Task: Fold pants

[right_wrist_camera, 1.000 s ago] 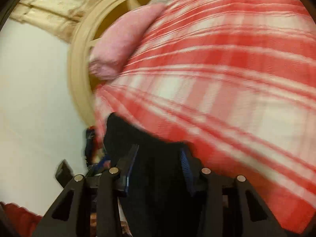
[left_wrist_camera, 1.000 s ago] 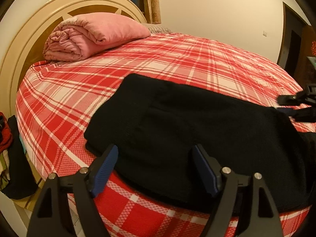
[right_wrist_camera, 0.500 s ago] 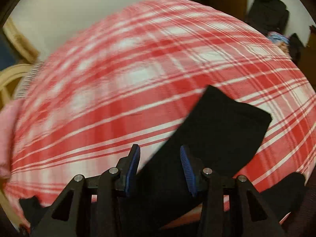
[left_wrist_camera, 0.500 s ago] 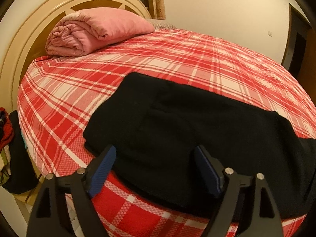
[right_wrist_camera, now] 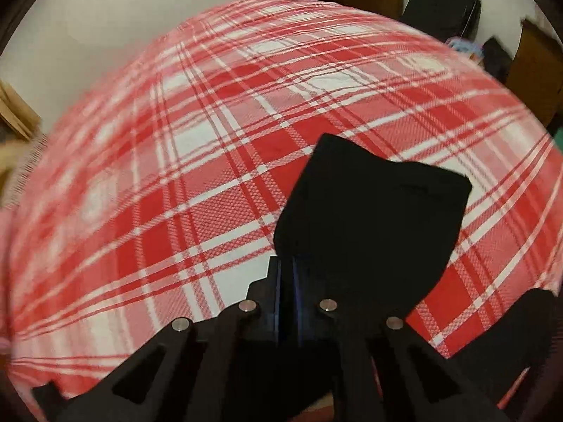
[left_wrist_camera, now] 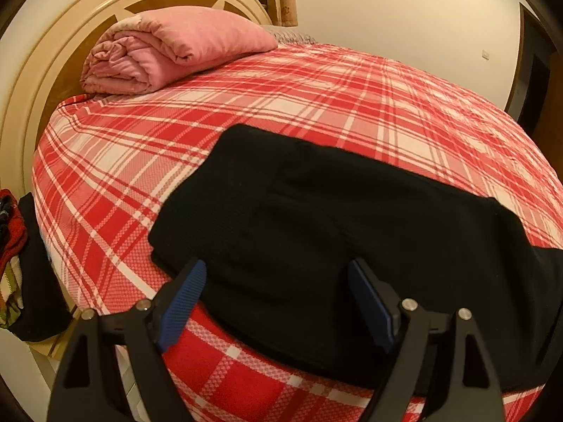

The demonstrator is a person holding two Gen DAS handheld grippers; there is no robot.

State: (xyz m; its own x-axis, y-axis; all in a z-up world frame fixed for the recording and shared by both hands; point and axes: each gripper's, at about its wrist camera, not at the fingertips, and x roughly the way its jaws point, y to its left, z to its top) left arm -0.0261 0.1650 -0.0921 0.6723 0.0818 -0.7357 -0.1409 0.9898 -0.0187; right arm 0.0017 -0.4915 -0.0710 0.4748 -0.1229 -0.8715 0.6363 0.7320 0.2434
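Note:
Black pants (left_wrist_camera: 334,232) lie folded lengthwise across the near edge of a red plaid bed (left_wrist_camera: 316,112). My left gripper (left_wrist_camera: 276,276) hovers open over their near edge, blue pads (left_wrist_camera: 186,295) wide apart and touching nothing. In the right wrist view the leg end of the pants (right_wrist_camera: 380,218) lies on the bed just ahead. My right gripper (right_wrist_camera: 288,270) is shut, its jaws pressed together at the left edge of that leg end, with the cloth running into them.
A rolled pink quilt (left_wrist_camera: 169,49) lies by the cream headboard (left_wrist_camera: 45,70). Clothes (left_wrist_camera: 17,256) are piled beside the bed at the left. Dark bags (right_wrist_camera: 443,3) and wooden furniture (right_wrist_camera: 535,70) stand beyond the bed's far side.
The right gripper swung from the headboard end to the leg end of the pants, and its jaws closed there. It has left the left wrist view. The left gripper stayed put and open.

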